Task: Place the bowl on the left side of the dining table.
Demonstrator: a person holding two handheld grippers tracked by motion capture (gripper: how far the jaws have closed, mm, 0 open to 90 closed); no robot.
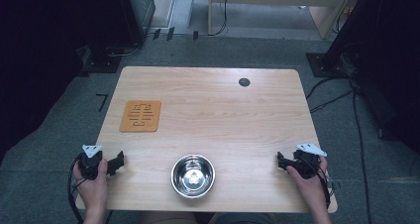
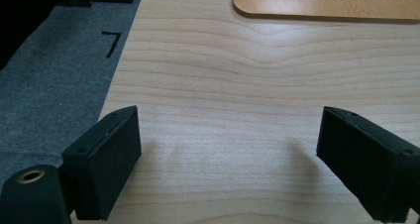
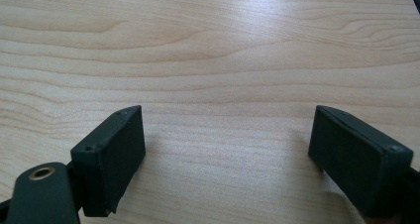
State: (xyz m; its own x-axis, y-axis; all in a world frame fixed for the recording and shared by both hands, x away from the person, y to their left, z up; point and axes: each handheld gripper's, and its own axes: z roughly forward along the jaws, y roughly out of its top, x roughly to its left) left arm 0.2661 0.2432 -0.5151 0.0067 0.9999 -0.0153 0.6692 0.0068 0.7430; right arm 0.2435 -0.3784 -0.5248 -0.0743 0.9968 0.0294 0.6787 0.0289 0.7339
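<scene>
A shiny steel bowl sits near the front edge of the wooden table, midway between my two hands. A flat orange wooden trivet with cut-out slots lies at the left, and its near edge also runs across the top of the left gripper view. My left gripper rests at the front left corner, open, with bare wood between its jaws. At the front right, my right gripper is open too, over bare tabletop.
A small dark round grommet is set in the table near its far edge. Grey carpet surrounds the table, with a black tape mark on it at the left. Cables and dark stands crowd the far floor.
</scene>
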